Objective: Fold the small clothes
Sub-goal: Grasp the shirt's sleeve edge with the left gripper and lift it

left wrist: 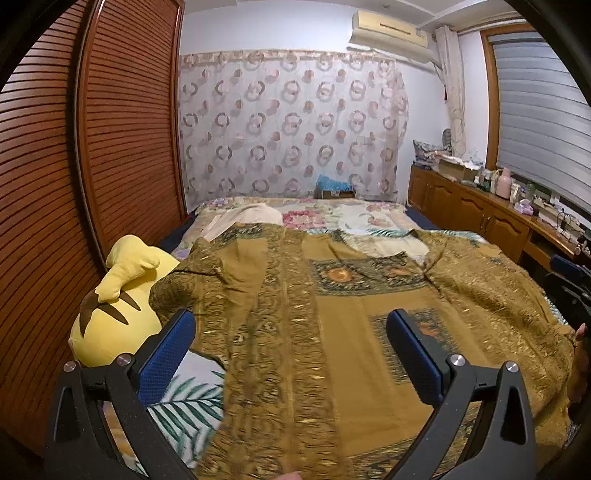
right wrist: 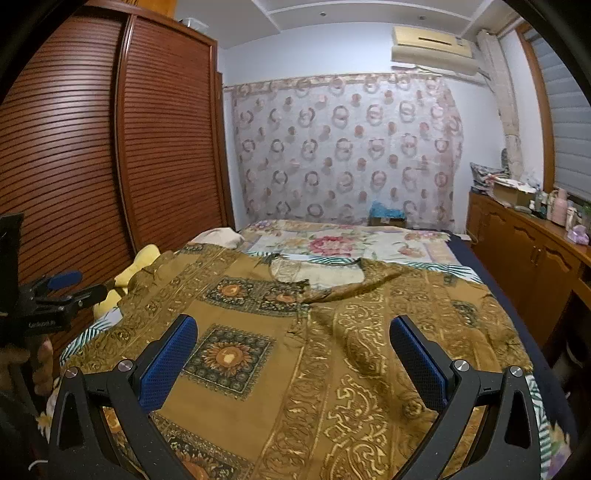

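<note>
Left wrist view: left gripper (left wrist: 291, 341) jaws spread wide, nothing between them, blue pads (left wrist: 166, 360) clear of the cloth. It hovers above the ochre patterned garment (left wrist: 325, 314), which lies spread flat across the bed (left wrist: 192, 402). Garment has gold scrollwork bands running lengthwise and dark square medallion panels. Neckline faces the far end of the bed, opening onto the floral bedsheet (left wrist: 332, 218) beneath. Left sleeve area drapes over a yellow plush toy (left wrist: 122, 306) lying against the louvred wooden wardrobe (left wrist: 74, 166). Leaf-print bedding shows below the near left edge of the garment. A bit of a hand (left wrist: 580, 332) shows at the far right edge, blurred. Low wooden cabinet (left wrist: 472, 206) cluttered with bottles runs along the right wall; air conditioner (left wrist: 391, 33) high on the far wall.

Right wrist view: right gripper (right wrist: 293, 345) also released, jaws wide apart, holding nothing, over the garment (right wrist: 295, 350). A sunflower medallion panel sits just beside the left pad. Cloth is rumpled near the neckline, with a fold crossing from the right shoulder. The left gripper (right wrist: 70, 284) shows at the left edge, near the plush toy (right wrist: 125, 277), held by a hand (right wrist: 40, 362).
</note>
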The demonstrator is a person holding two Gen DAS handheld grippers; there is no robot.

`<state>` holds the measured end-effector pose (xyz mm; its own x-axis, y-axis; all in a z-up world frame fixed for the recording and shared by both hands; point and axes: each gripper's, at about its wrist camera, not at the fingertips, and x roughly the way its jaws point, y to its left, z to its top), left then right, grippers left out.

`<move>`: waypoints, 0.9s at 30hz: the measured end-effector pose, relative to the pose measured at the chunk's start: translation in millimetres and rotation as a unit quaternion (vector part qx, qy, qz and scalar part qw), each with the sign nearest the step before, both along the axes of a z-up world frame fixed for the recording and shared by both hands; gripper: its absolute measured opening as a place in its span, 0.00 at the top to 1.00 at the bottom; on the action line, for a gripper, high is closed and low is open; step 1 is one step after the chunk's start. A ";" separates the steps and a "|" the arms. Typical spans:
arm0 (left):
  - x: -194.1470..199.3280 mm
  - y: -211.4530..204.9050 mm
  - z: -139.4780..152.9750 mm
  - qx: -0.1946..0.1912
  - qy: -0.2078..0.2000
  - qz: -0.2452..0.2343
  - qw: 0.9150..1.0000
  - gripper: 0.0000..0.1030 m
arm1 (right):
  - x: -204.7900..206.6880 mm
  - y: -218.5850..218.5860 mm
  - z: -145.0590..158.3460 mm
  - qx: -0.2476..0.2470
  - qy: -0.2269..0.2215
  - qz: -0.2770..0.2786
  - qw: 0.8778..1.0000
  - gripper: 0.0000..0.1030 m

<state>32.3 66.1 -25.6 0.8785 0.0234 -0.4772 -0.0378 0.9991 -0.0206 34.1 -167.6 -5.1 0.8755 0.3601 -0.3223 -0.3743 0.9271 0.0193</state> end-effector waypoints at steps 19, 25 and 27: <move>61.3 92.8 -43.5 0.007 0.110 0.017 0.994 0.02 | 33.7 7.4 6.9 -0.060 0.070 0.086 0.992 0.00; 86.7 121.8 -57.7 -0.030 0.154 0.013 0.988 0.25 | 41.6 11.1 15.1 -0.072 0.085 0.111 0.988 0.00; 92.2 124.8 -62.7 -0.033 0.168 0.007 0.985 0.31 | 48.0 16.8 15.9 -0.078 0.092 0.122 0.985 0.00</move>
